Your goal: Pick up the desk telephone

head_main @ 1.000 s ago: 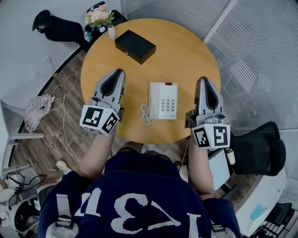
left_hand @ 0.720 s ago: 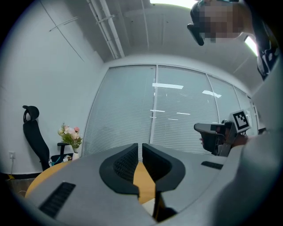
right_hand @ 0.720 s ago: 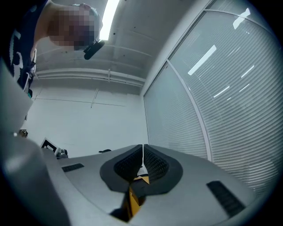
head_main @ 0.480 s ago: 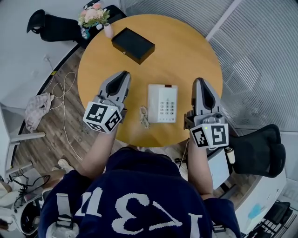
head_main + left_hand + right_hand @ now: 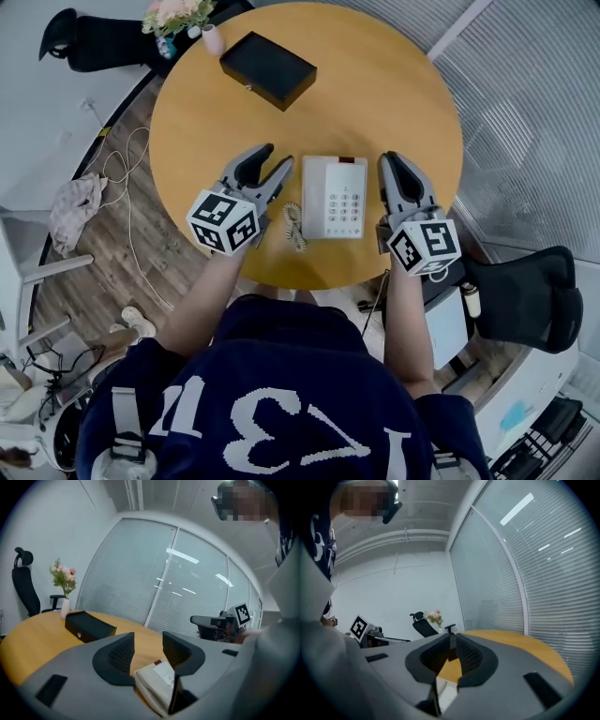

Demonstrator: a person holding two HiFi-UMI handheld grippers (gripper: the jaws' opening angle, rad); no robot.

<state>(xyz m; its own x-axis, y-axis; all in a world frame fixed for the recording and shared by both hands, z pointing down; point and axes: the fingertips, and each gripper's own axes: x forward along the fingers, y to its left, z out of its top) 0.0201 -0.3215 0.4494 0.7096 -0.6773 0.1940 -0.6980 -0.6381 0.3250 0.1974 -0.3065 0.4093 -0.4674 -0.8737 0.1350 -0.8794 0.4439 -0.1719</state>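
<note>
Fingers on the left gripper (image 5: 275, 157) were opening with nothing yet clamped; those on the right gripper (image 5: 390, 159) were together. Both flanked the desk telephone (image 5: 335, 197), centre frame on the desk (image 5: 394, 84). Approach step, seemingly; next, both must close on its sides and lift.

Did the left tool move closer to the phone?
Yes. The left tool has slid toward the telephone, now close beside its left edge; its jaws are opening with nothing between them.

Flowers (image 5: 172, 12) are running off the head view's upper edge; the telephone (image 5: 334, 197) is showing key labels too small to read.
</note>
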